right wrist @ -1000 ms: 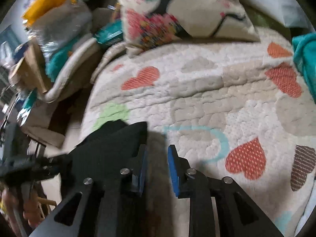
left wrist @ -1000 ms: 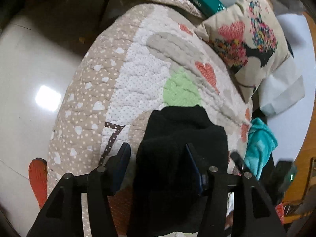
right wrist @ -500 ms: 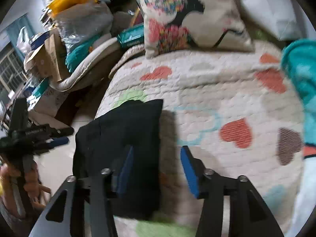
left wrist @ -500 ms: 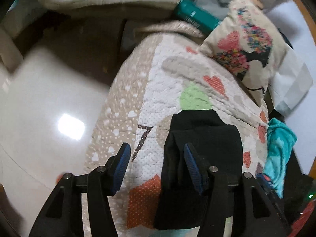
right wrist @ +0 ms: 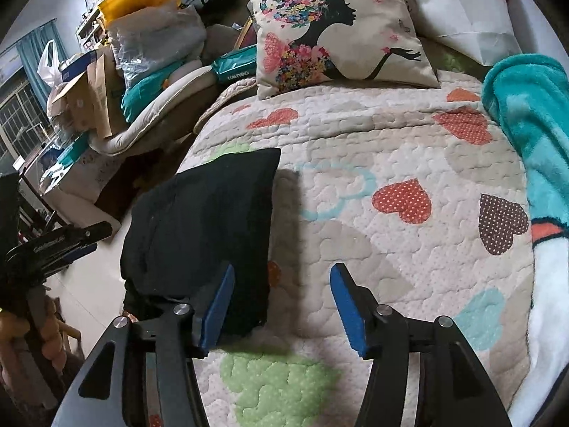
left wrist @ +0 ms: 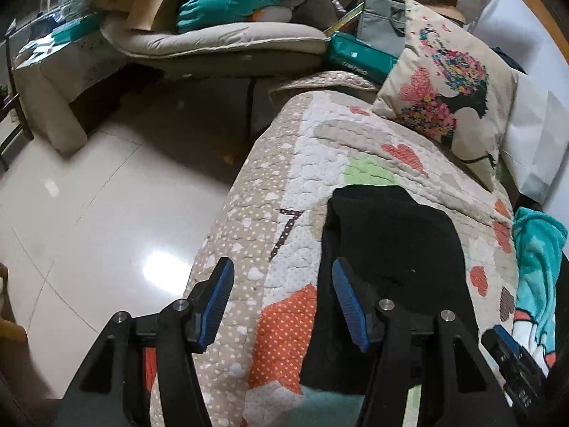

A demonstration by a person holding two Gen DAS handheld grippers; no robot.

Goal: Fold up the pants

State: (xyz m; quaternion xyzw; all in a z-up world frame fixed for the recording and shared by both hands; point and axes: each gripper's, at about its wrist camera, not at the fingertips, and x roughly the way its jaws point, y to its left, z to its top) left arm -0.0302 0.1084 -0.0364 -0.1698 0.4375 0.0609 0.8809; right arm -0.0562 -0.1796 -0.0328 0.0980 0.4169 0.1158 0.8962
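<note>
The black pants (left wrist: 391, 249) lie folded into a compact rectangle on the heart-patterned quilt (left wrist: 284, 178), near its left edge. They also show in the right wrist view (right wrist: 206, 220). My left gripper (left wrist: 282, 302) is open and empty, above the quilt just left of the pants. My right gripper (right wrist: 282, 306) is open and empty, above the quilt just right of the pants' near end. The left gripper's body shows at the left of the right wrist view (right wrist: 53, 245).
A printed cushion (right wrist: 334, 25) leans at the quilt's far end. A teal blanket (right wrist: 533, 114) lies along the right side. Glossy tile floor (left wrist: 89, 213) drops off left of the quilt. Cushions, boxes and bags (right wrist: 142, 53) are piled beyond.
Both grippers have let go of the pants, opened and pulled back and up. The folded pants stay flat on the quilt.
</note>
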